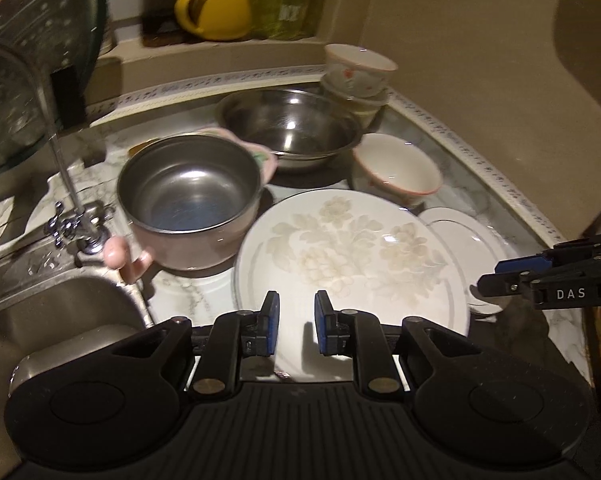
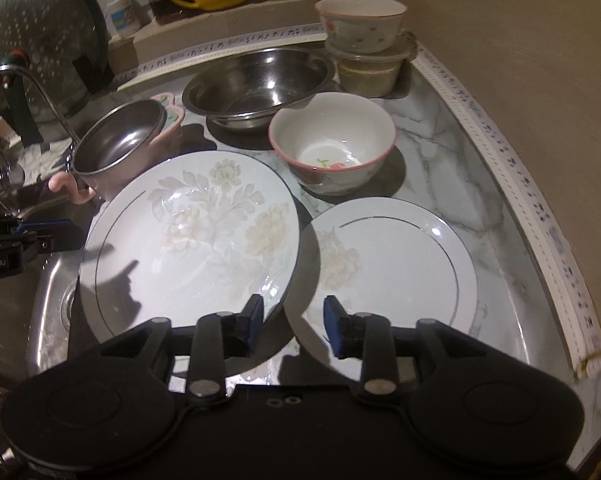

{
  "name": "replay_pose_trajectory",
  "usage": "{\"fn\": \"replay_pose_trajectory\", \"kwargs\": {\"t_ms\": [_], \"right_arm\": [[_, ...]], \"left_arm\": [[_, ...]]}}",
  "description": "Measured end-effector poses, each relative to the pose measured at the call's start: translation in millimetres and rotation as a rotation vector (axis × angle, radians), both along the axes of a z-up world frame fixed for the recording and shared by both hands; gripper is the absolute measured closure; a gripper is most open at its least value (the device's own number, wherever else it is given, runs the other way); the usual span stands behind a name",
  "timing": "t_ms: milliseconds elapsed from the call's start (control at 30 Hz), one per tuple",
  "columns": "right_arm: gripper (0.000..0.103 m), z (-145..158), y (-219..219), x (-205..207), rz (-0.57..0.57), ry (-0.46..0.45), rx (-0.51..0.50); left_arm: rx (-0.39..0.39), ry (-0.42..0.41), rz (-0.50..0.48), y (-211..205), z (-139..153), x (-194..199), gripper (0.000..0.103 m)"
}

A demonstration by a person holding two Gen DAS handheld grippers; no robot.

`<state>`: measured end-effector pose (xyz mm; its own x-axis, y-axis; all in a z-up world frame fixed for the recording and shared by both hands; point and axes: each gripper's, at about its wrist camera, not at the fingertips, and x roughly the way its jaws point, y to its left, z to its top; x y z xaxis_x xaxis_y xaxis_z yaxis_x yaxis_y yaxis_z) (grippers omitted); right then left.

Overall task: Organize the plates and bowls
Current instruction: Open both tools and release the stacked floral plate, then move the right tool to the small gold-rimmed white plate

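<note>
Right wrist view puts my right gripper (image 2: 290,322) low at 6 o'clock, tongs apart and empty, astride the spot where the large plate (image 2: 188,236) overlaps the small plate (image 2: 396,268). I judge stacking has not begun; next I must nip one rim and lift. The ceramic bowl (image 2: 332,140) waits at 12 o'clock. My left gripper (image 1: 296,322) hovers level over the large plate's near edge, tongs apart too.
</note>
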<state>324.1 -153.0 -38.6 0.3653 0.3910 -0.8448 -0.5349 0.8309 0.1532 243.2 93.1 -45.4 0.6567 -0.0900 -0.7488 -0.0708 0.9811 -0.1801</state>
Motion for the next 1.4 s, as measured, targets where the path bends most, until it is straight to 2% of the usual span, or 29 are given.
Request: {"fn": "replay_pose_trajectory", "kwargs": {"t_ms": [100,133,167,233,267,367,533,700,967,1033,1300,1400], "right_arm": [[0.05,5,-10,-7,-0.032,-0.014,0.022],[0.048,6,-13,-9,-0.041,-0.017,0.028],[0.047,7,-17,-11,-0.05,-0.02,0.034],[0.041,9,-24,-15,-0.069,-0.026,0.045],[0.039,10,-27,-17,-0.076,-0.029,0.049],[0.036,11,-37,-21,-0.104,-0.039,0.053],[0.02,8,-59,-21,-0.176,-0.048,0.066],[0.014,-1,-79,-16,-0.242,-0.037,0.071],[0.019,-26,-93,13,-0.304,0.004,0.072],[0.024,-34,-94,21,-0.315,0.024,0.071],[0.032,-55,-95,47,-0.324,0.065,0.049],[0.039,-58,-95,53,-0.32,0.072,0.043]], "left_arm": [[-0.012,-0.018,-0.033,-9,5,-2,0.079],[-0.014,-0.024,-0.046,-13,6,-3,0.068],[-0.013,-0.031,-0.057,-17,8,-3,0.052],[-0.007,-0.058,-0.081,-25,12,-5,0.033],[-0.007,-0.075,-0.092,-28,14,-7,0.029],[-0.022,-0.085,-0.126,-38,17,-4,0.027],[-0.032,-0.077,-0.155,-56,16,3,0.024],[-0.044,-0.084,-0.179,-73,14,10,0.021],[-0.026,-0.081,-0.247,-104,7,17,0.021],[-0.022,-0.074,-0.254,-108,5,17,0.021],[-0.007,-0.062,-0.275,-114,-1,16,0.021],[-0.009,-0.057,-0.273,-115,-3,17,0.021]]}}
